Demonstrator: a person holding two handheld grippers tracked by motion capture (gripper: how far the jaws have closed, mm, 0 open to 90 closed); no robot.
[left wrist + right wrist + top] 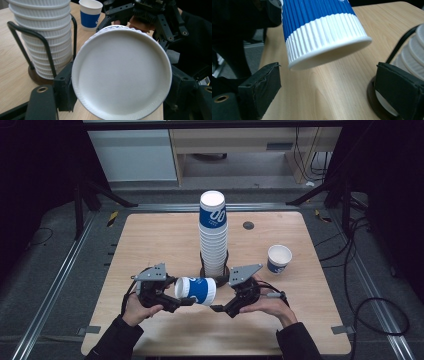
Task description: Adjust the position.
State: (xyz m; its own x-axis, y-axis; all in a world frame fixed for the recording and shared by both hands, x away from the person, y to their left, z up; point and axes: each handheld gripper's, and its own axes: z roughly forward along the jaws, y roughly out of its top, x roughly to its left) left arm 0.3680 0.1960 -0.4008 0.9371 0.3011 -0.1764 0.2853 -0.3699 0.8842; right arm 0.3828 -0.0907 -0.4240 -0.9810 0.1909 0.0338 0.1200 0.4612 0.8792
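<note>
Lying on its side at the lower centre of the high view, the blue-and-white ribbed paper cup (196, 290) is pinched near its base by the left hand-held gripper (181, 301), which holds it clear of the light wooden desk (150, 240), probably so its rim faces the other hand. Spread wide, the right hand-held gripper (216, 308) sits just beyond that rim, seemingly ready to take it, with the tall stack of matching cups (213, 232) in its black wire holder (215, 270) just behind.

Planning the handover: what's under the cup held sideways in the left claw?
Beneath the held cup lies bare wooden table; the right claw view shows clear air between them. The open right claw waits near its rim. The cup's inside is hidden.
</note>
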